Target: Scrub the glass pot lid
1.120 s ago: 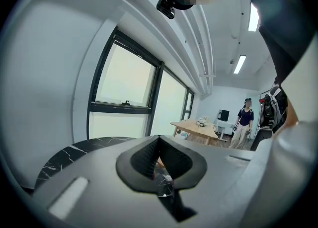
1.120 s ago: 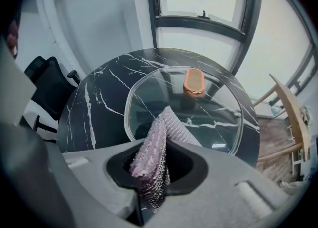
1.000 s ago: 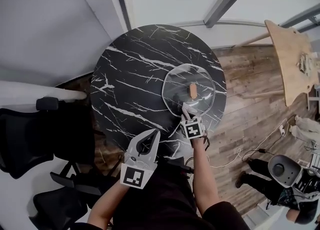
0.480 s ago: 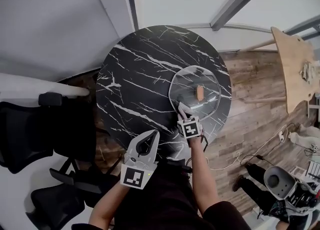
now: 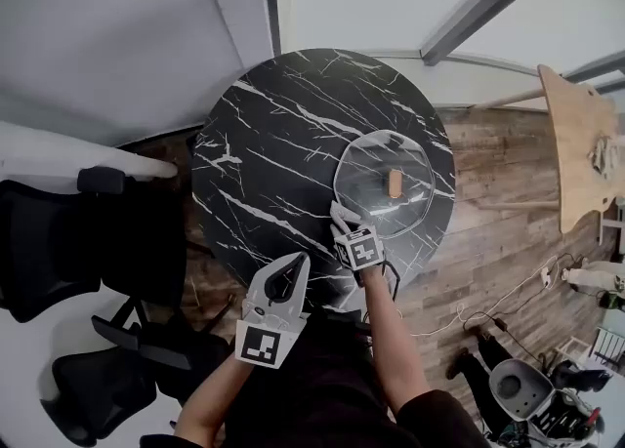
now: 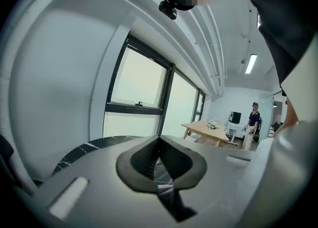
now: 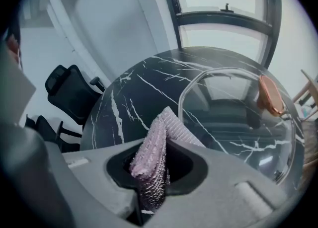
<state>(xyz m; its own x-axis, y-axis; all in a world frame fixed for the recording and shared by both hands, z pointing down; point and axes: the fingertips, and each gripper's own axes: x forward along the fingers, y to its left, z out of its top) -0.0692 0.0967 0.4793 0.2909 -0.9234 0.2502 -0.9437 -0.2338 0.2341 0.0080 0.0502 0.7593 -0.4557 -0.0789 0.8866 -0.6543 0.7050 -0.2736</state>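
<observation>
Clenched: right gripper [image 5: 344, 221] pinches a folded pink cloth [image 7: 155, 153], whose fold stands up out of the jaws. Left gripper [image 5: 296, 264] has its jaws pressed together on nothing and is held back over my lap, off the near edge of the table [image 5: 273, 139].

Glass lid [image 5: 376, 157] lies flat on the right half of the black marble table, brown handle [image 5: 395, 183] up at its centre. It is in the same spot on the tabletop as a second ago and has not slid.

Change noted: a second ago the cloth tip sat on the glass at the lid's near edge, roughly below the handle. Half a second ago it was further left along that edge. Now it is at the lid's near-left rim. In the right gripper view the cloth pokes up just beside the rim, with the glass [image 7: 233, 122] and handle [image 7: 269, 96] off to the right. I cannot tell whether the cloth touches the rim or has just cleared it.

Reading: that was one wiping stroke along the near edge, run out to its leftward end. Only the near margin has been passed over in this stretch. The centre round the handle and the far half look untouched, so I judge the scrub to be early.

Next move likely calls for bringing the cloth back onto the glass. Nothing pins the lid and the left gripper is idle, so a hard push could skate it across the smooth marble.
</observation>
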